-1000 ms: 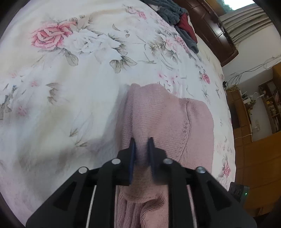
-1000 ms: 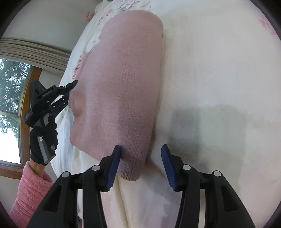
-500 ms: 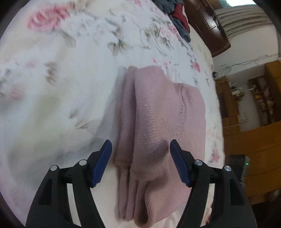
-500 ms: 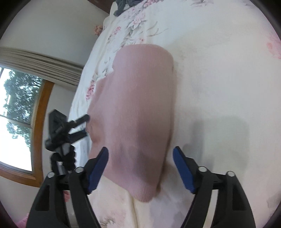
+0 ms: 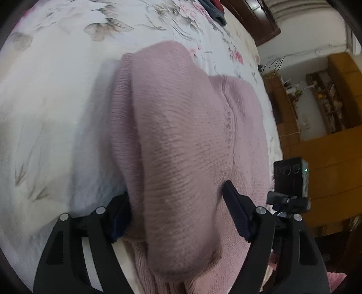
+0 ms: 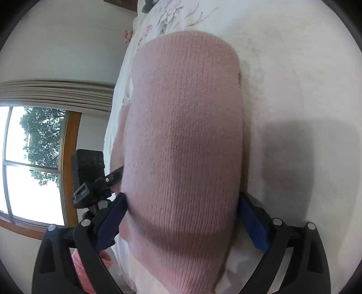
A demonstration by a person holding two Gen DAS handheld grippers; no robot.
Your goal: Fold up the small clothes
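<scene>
A pink knitted sweater (image 5: pixel 181 135) lies folded on the floral bedspread (image 5: pixel 56 90). In the left wrist view my left gripper (image 5: pixel 178 208) stands open, its blue-padded fingers (image 5: pixel 235 208) straddling the near end of the folded bundle. In the right wrist view the same sweater (image 6: pixel 185 135) fills the middle, and my right gripper (image 6: pixel 183 217) is open wide, one finger on each side of the fabric. The left gripper (image 6: pixel 113 176) shows at the sweater's left edge in that view. The right gripper's body (image 5: pixel 289 181) appears at the right of the left wrist view.
A pile of dark grey and red clothes (image 5: pixel 215 9) lies at the far end of the bed. A dark wooden headboard (image 5: pixel 255 20) and orange-brown cabinets (image 5: pixel 328 158) stand beyond. A window (image 6: pixel 29 162) with curtains is left of the bed in the right wrist view.
The left gripper let go of the sweater and opened wide. The right gripper opened wider too. Both have moved in low over the folded sweater, now straddling its ends.
</scene>
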